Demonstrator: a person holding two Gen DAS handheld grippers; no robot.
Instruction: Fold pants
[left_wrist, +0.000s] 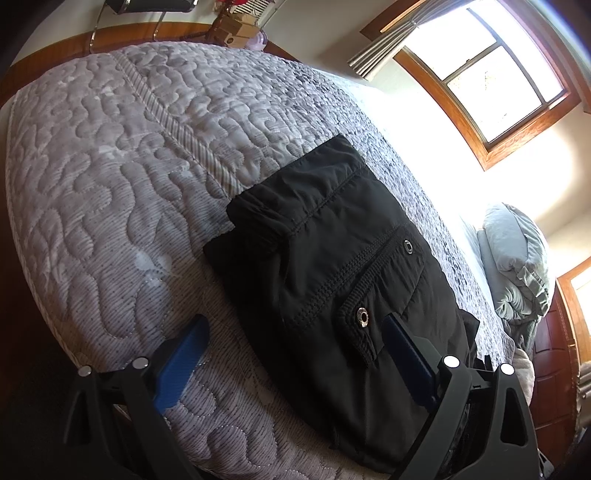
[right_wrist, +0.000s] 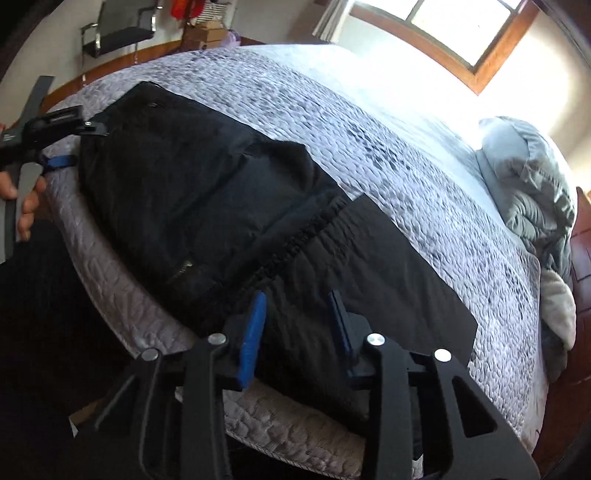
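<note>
- Pants (left_wrist: 332, 266), black, lie folded over on the quilted grey bed (left_wrist: 110, 184); in the left wrist view they run from center down to about 5 o'clock, snap-button pocket flap facing up.
- Right wrist view has the same pants (right_wrist: 221, 206) spread from 10 o'clock down to 5 o'clock, elastic waistband seam crossing the middle.
- Left claw (left_wrist: 295, 354) is wide open, one blue pad over bare quilt at 7 o'clock, the other over the fabric by the pocket snap. Not gripping anything.
- Right claw (right_wrist: 295, 332) is open too, blue pads either side of a stretch of fabric near the bed edge; can't tell if they touch it.
- Grey duvet (left_wrist: 517, 266) bunched up at 3 o'clock.
- Wood-framed window (left_wrist: 491, 74) glaring at 1 o'clock.
</note>
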